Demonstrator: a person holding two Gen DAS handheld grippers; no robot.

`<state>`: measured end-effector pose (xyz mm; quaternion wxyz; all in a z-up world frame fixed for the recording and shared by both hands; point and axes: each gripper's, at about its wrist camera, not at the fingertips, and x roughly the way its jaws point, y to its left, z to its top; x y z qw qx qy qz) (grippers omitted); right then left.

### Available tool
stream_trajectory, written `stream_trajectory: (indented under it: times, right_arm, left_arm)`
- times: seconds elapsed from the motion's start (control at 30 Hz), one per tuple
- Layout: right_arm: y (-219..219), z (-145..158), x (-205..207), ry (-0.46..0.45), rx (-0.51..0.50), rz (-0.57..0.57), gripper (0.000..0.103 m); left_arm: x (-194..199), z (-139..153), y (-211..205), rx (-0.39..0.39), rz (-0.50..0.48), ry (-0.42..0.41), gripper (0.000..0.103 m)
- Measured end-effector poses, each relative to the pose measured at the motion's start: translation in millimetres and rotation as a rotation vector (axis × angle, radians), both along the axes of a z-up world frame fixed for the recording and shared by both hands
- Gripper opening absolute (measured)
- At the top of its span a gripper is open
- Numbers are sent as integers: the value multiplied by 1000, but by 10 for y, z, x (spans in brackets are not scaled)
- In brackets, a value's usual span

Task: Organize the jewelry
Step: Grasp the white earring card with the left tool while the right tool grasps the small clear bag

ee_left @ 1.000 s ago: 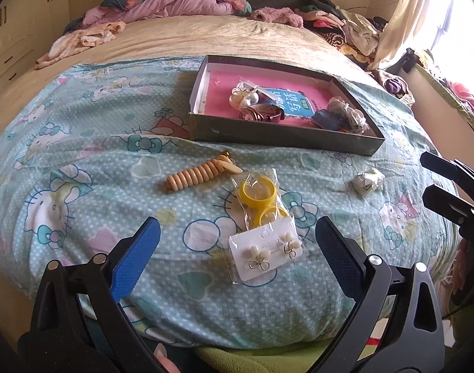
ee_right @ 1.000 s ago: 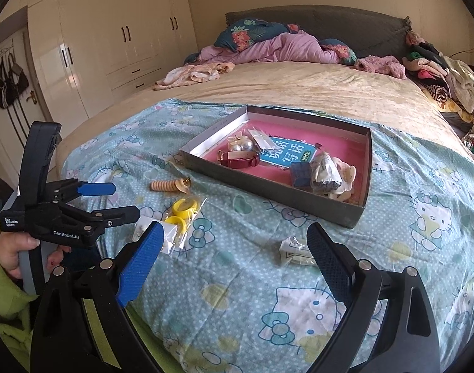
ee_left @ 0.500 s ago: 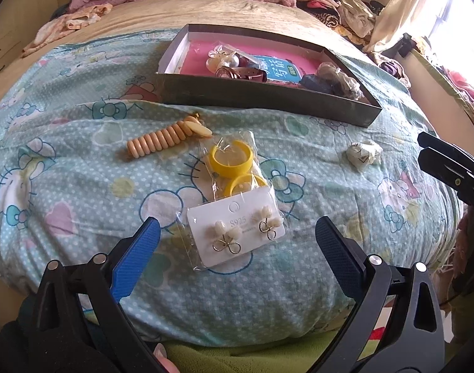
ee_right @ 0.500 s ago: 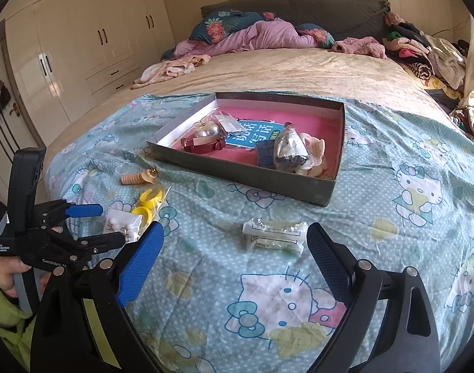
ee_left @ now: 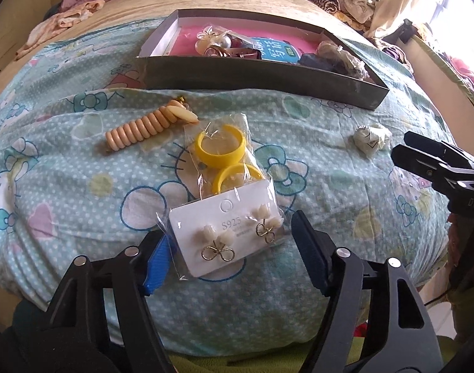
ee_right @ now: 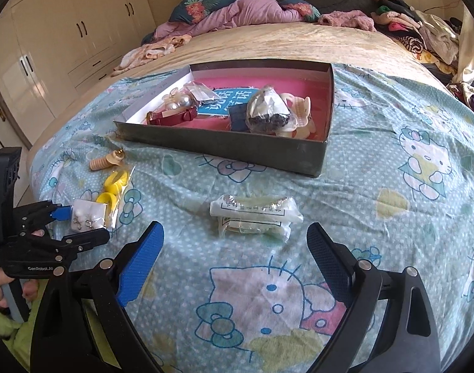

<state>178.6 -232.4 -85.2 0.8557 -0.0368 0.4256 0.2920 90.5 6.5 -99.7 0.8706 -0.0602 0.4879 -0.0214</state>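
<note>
Now the earring card (ee_left: 227, 236) is being closed on by the left tool (ee_left: 233, 264), pads not yet pressing; lift to box (ee_left: 261, 74) judged next.

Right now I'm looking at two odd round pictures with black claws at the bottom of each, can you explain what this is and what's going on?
No robot here: a person holds a two-finger gripper in each hand, and each carries a wide-angle camera looking along its fingers.

One picture is the left gripper's view. Its jaws are closing around a white earring card in a clear sleeve, not yet squeezing it as far as I can tell. The other picture is from the right gripper, open and empty, just short of a small white packet; at its left edge you see the left gripper from the side, with the person's hand.

Everything lies on a bed with a cartoon-cat sheet. Also loose: yellow rings in a bag and a peach beaded bracelet. Behind them, a shallow box with a pink floor already holds jewelry.
</note>
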Motion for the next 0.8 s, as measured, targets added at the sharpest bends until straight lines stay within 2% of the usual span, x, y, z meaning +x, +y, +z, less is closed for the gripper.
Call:
stream_trajectory:
  times: [0.1, 0.23, 0.37, 0.47, 0.8]
  right_arm:
    - [33, -80, 78, 11, -21, -19, 92]
    - [59, -228, 222, 37, -36, -49, 92]
    - [132, -282, 255, 1, -46, -41, 92]
    - [180, -309, 261, -29, -70, -28, 73]
    - [197, -183, 48, -40, -1, 62, 71]
  left_arm:
    - [-17, 32, 6, -5, -3, -15, 55]
    - [-85, 137, 46, -7, 1, -50, 54]
    - [-89, 215, 100, -13, 8, -77, 54]
    - [-79, 245, 129, -18, 15, -87, 54]
    - [-83, 284, 179, -33, 25, -105, 54]
